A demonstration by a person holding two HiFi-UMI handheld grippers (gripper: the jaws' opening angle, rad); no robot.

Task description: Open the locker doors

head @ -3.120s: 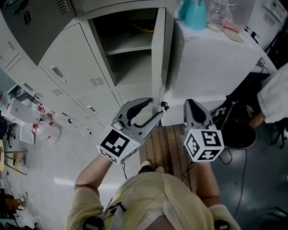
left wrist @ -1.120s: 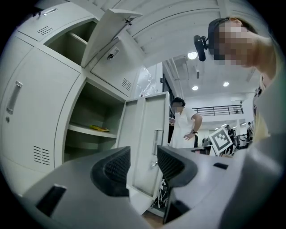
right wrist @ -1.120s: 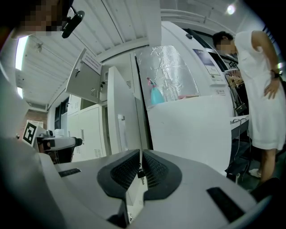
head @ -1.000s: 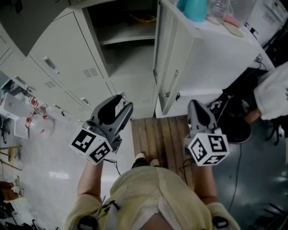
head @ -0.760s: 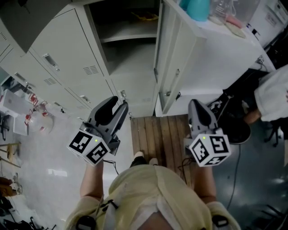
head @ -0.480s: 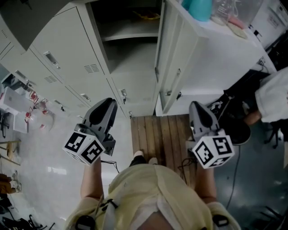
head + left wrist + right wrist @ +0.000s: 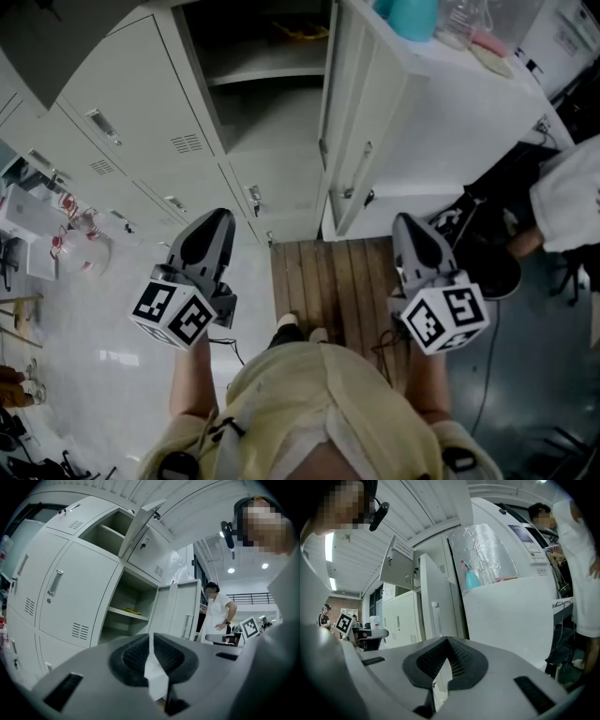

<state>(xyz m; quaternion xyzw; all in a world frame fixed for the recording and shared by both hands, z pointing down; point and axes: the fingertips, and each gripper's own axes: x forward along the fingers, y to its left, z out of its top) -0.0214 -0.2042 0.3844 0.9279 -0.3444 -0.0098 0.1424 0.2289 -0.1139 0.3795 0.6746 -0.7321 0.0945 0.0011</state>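
Hovering between doors, both grippers empty

Left gripper [image 7: 218, 223], lower left of centre, has just been closing its jaws on nothing and now has them together. It points toward the closed pale grey metal locker doors [image 7: 131, 103] at upper left, probably lining up for the next handle. Right gripper [image 7: 411, 227], lower right, is likewise pinched shut and empty. It waits clear of the swung-out pale grey locker door [image 7: 352, 131] at upper centre, whose shelved compartment [image 7: 267, 94] stands exposed.

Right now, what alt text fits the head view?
Seen from above, a person points two grippers at lockers; one locker stands open. The left gripper has just been closing its jaws on nothing; the right gripper is shut, empty.
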